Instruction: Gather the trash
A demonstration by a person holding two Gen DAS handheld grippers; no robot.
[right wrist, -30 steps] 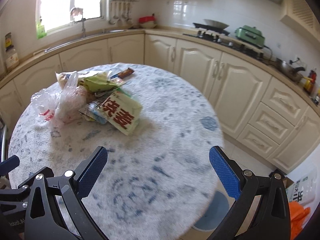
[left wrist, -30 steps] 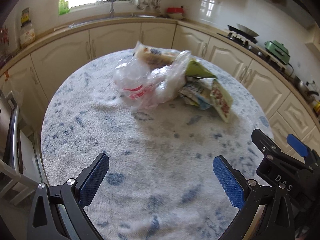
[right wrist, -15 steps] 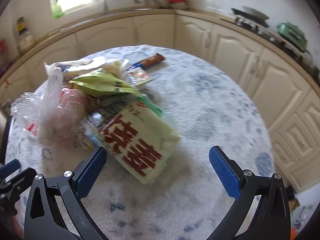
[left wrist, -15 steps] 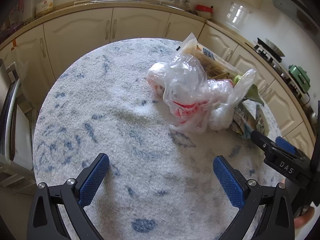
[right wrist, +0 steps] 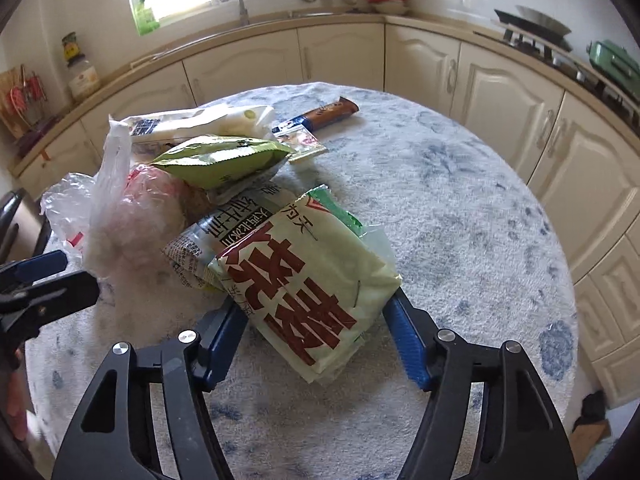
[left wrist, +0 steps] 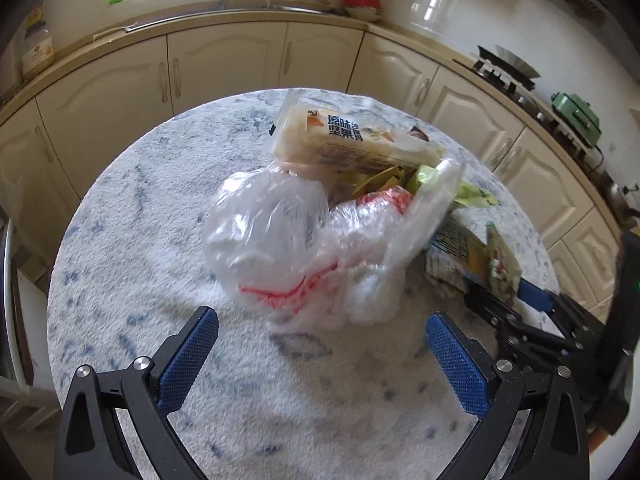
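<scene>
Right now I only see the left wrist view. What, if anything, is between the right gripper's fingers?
Observer: A pale green packet with big red characters lies between the right gripper; its jaws are closing, and the packet does not look squeezed yet.
Operator: Anything lying behind the pile?
Observer: Yes, a brown snack bar wrapper lies flat on the table, on the pile's far side.

Left gripper | right gripper: black frames, silver screws; fingers: blue textured pads.
</scene>
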